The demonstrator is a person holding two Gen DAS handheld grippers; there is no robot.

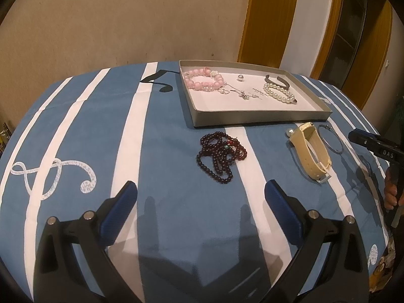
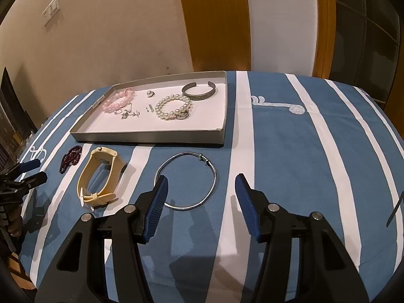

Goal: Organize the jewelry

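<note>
- Blue cloth with white stripes covers the table [image 2: 290, 151], and a plain beige wall with wooden door frames stands behind it.
- On this cloth lies the grey tray [image 2: 151, 136], shallow, of cardboard with a white floor. I use it as landmark.
- Inside the tray: a pink bead bracelet [image 2: 118, 101], a white pearl bracelet [image 2: 171, 107], an open metal cuff [image 2: 199, 92], a small silver ball [image 2: 150, 94] and thin earrings.
- Just in front of the tray, still on the cloth: a thin metal hoop [image 2: 186, 181] with a small clasp, a cream rubber watch [image 2: 101, 176] with its strap buckled in a loop, and a heap of dark red beads [image 1: 221, 156].
- The right gripper [image 2: 202, 197] is about half open and holds nothing; it hovers over the hoop, in front of the tray, and its left blue pad covers the hoop's edge.
- The left gripper [image 1: 200, 197] is wide open and empty, in front of the dark beads.
- Risk, in my judgement: the hoop is thin, hard and smooth, and lies flat, so the ribbed pads may slide over it or push it along the soft cloth.
- The cloth may also come between the pads and lift with the hoop.
- The dark beads are a loose string; part of it may hang down and catch on the tray's wall.
</note>
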